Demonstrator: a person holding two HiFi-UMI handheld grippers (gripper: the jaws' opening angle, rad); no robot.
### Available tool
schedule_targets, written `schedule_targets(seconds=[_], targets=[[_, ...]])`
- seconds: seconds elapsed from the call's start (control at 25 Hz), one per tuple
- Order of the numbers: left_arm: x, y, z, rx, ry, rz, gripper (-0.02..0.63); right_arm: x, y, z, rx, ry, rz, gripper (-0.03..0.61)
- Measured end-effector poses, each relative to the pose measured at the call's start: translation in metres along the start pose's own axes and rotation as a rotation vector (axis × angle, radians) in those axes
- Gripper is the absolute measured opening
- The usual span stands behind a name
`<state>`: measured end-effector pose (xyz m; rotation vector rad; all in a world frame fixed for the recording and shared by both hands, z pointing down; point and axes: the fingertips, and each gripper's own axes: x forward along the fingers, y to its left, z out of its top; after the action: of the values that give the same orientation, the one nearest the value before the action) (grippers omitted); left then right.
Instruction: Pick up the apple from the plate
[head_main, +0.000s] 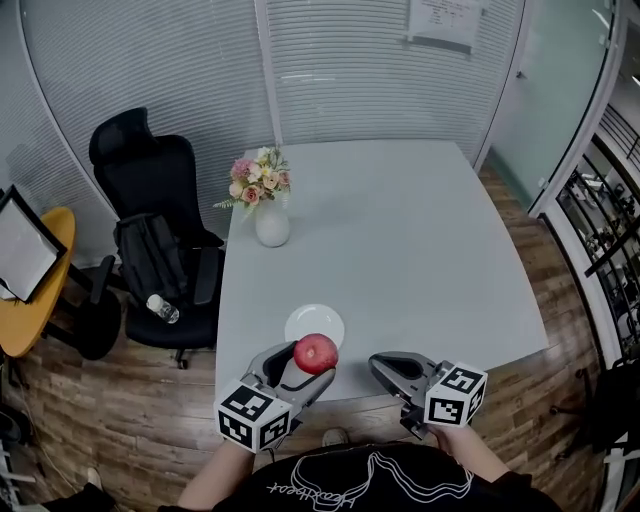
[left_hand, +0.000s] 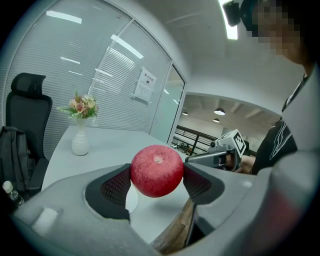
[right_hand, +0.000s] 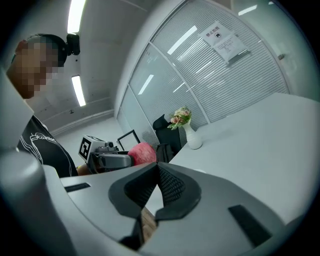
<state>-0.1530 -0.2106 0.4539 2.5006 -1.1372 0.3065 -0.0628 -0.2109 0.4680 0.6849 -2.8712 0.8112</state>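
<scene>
A red apple (head_main: 316, 353) is clamped between the pads of my left gripper (head_main: 310, 362), which is shut on it. The apple hangs just above the near rim of a small white plate (head_main: 305, 320) at the front edge of the grey table (head_main: 400, 250). In the left gripper view the apple (left_hand: 157, 170) fills the gap between the black pads (left_hand: 116, 187). My right gripper (head_main: 380, 363) hovers to the right of the apple over the table's front edge, shut with nothing in it. In the right gripper view its pads (right_hand: 170, 186) meet, with the apple (right_hand: 142, 152) beyond to the left.
A white vase of pink flowers (head_main: 271, 222) stands at the table's left edge, beyond the plate. A black office chair (head_main: 150, 230) with a backpack is left of the table. A yellow round table (head_main: 30, 300) stands at far left. Glass walls with blinds lie behind.
</scene>
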Motion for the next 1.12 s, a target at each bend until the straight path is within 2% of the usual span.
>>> schedule_targets(seconds=[0.48, 0.64, 0.88, 1.12], targets=[[-0.031, -0.029, -0.001, -0.004, -0.038, 0.048, 0.334, 0.000, 0.036, 0.003, -0.062, 0.020, 0.096, 0.008], [-0.035, -0.036, 0.002, 0.000, -0.045, 0.055, 0.334, -0.005, 0.042, 0.005, -0.055, 0.018, 0.119, 0.008], [-0.034, -0.048, 0.004, 0.009, -0.045, 0.051, 0.334, -0.015, 0.048, 0.004, -0.096, 0.025, 0.120, 0.006], [-0.032, -0.054, 0.002, 0.016, -0.044, 0.039, 0.334, -0.020, 0.048, 0.002, -0.088, 0.017, 0.112, 0.006]])
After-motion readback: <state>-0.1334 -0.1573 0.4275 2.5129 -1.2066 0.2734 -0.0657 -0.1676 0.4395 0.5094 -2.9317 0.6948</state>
